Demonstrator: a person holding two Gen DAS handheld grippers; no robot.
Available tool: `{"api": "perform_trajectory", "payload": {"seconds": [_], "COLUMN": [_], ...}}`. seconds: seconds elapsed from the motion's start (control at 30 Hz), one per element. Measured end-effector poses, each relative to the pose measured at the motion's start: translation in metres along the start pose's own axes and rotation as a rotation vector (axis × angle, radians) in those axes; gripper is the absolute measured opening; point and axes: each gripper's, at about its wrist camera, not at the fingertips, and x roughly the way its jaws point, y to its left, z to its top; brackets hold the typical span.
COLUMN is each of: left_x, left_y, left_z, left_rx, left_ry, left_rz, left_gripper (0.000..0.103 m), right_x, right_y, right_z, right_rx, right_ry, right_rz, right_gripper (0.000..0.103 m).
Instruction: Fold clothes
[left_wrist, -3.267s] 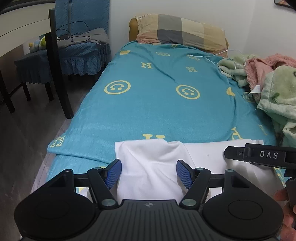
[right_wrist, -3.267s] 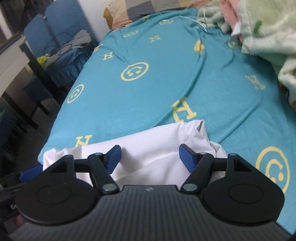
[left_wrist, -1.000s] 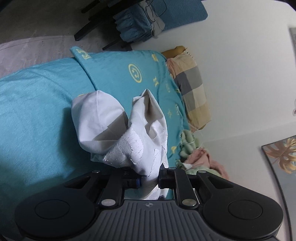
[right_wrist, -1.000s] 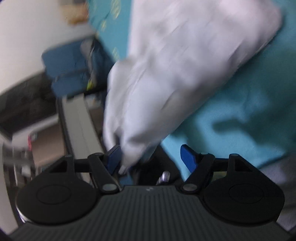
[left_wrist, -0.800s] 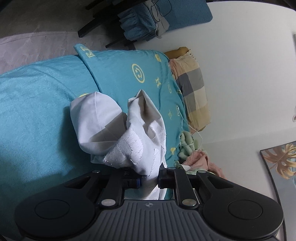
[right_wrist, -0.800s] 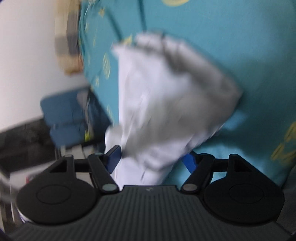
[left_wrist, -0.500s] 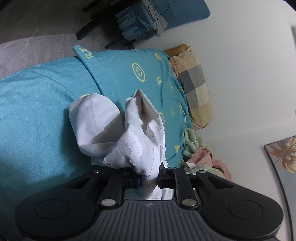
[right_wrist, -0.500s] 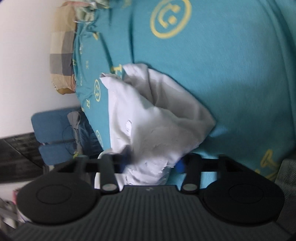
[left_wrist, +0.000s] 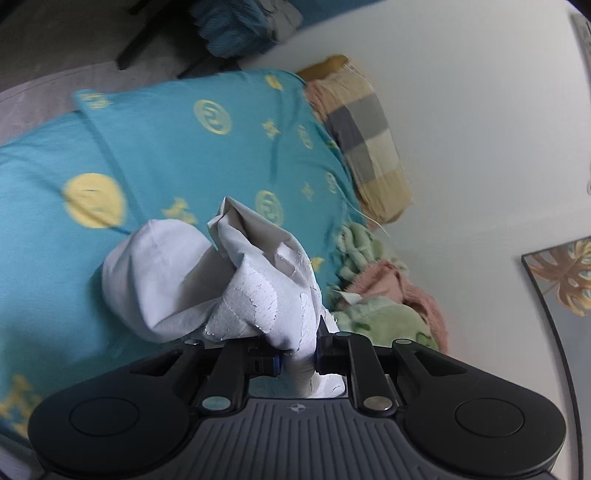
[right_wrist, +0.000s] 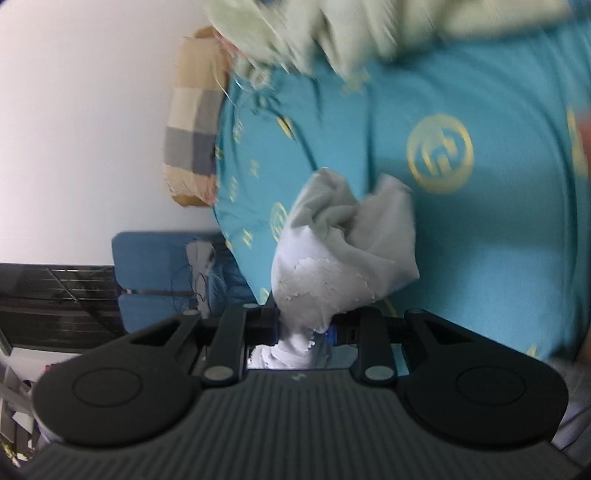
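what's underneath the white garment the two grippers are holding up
Below the white garment, pinched by the left gripper and right gripper, lies the teal bedsheet with yellow prints. The patch of sheet directly behind the bunched cloth is covered, so nothing there can be checked.

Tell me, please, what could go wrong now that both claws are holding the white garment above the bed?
1. The white cloth garment hangs crumpled from the left claw and the right claw, so it may land creased on the teal patterned bedsheet.
2. Each claw pinches only a small bunch, which might slip.
3. The heap of green and pink blankets lies close and could snag it.
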Motion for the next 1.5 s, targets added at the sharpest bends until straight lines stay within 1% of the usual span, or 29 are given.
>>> {"api": "perform_trajectory", "payload": {"seconds": [0.07,0.1,0.2,0.33,0.43,0.47,0.53,0.57,0.63,0.67,0.73,0.8,0.9,1.0,1.1,1.17,1.2,1.23,1.27,1.3,1.33,1.37,1.4,1.43,1.47,1.5], "left_x": [0.026,0.041,0.091,0.160,0.202,0.214,0.236,0.245,0.265,0.274,0.288,0.296,0.292,0.288,0.280,0.274,0.270,0.266,0.261,0.254,0.244,0.235,0.224,0.212,0.199,0.184], "left_y": [-0.051,-0.076,-0.154,-0.250,-0.309,-0.324,-0.341,-0.345,-0.338,-0.331,-0.301,-0.275,-0.245,-0.216,-0.210,-0.220,-0.226,-0.232,-0.238,-0.243,-0.248,-0.253,-0.257,-0.262,-0.265,-0.269], "left_z": [-0.001,-0.002,-0.011,-0.030,-0.053,-0.061,-0.082,-0.096,-0.121,-0.132,-0.147,-0.156,-0.166,-0.175,-0.181,-0.181,-0.181,-0.181,-0.182,-0.183,-0.185,-0.187,-0.189,-0.191,-0.194,-0.196], "left_rx": [0.035,0.050,0.093,0.146,0.197,0.214,0.247,0.263,0.291,0.306,0.343,0.382,0.442,0.501,0.577,0.632,0.663,0.697,0.731,0.766,0.802,0.837,0.874,0.910,0.946,0.982], "left_ry": [0.026,0.041,0.095,0.192,0.223,0.228,0.241,0.250,0.282,0.301,0.347,0.383,0.400,0.416,0.404,0.396,0.392,0.386,0.380,0.370,0.356,0.343,0.320,0.290,0.262,0.234], "left_rz": [-0.015,-0.035,-0.120,-0.192,-0.248,-0.270,-0.303,-0.316,-0.320,-0.315,-0.280,-0.245,-0.217,-0.189,-0.173,-0.165,-0.159,-0.152,-0.145,-0.136,-0.125,-0.114,-0.108,-0.106,-0.108,-0.113], "left_gripper": [0.016,0.016,0.016,0.016,0.016,0.016,0.017,0.017,0.017,0.017,0.017,0.017,0.017,0.018,0.020,0.024,0.028,0.040,0.047,0.058,0.066,0.071,0.082,0.088,0.090,0.095], "right_x": [-0.015,-0.023,-0.052,-0.092,-0.120,-0.128,-0.144,-0.150,-0.159,-0.163,-0.169,-0.169,-0.162,-0.156,-0.151,-0.152,-0.153,-0.155,-0.157,-0.159,-0.162,-0.167,-0.174,-0.181,-0.188,-0.196], "right_y": [0.023,0.035,0.072,0.124,0.154,0.161,0.167,0.166,0.157,0.149,0.129,0.104,0.066,0.037,0.026,0.028,0.029,0.031,0.034,0.037,0.040,0.044,0.048,0.052,0.056,0.060], "right_z": [0.029,0.046,0.106,0.189,0.243,0.258,0.283,0.294,0.308,0.313,0.318,0.313,0.300,0.281,0.267,0.264,0.263,0.262,0.259,0.257,0.255,0.250,0.243,0.236,0.229,0.221], "right_rx": [-0.024,-0.035,-0.070,-0.168,-0.233,-0.254,-0.300,-0.319,-0.349,-0.362,-0.371,-0.368,-0.367,-0.392,-0.442,-0.456,-0.458,-0.460,-0.464,-0.472,-0.488,-0.505,-0.523,-0.541,-0.559,-0.581], "right_ry": [-0.037,-0.058,-0.132,-0.251,-0.321,-0.343,-0.389,-0.410,-0.447,-0.463,-0.475,-0.450,-0.389,-0.352,-0.356,-0.365,-0.367,-0.369,-0.369,-0.370,-0.373,-0.379,-0.387,-0.396,-0.410,-0.426], "right_rz": [0.026,0.039,0.075,0.066,0.070,0.074,0.085,0.092,0.079,0.065,0.017,-0.045,-0.157,-0.237,-0.273,-0.281,-0.285,-0.290,-0.298,-0.308,-0.320,-0.331,-0.334,-0.335,-0.335,-0.333], "right_gripper": [0.026,0.026,0.026,0.026,0.026,0.026,0.026,0.026,0.026,0.026,0.026,0.026,0.026,0.026,0.026,0.027,0.027,0.029,0.030,0.032,0.036,0.044,0.049,0.060,0.068,0.073]}}
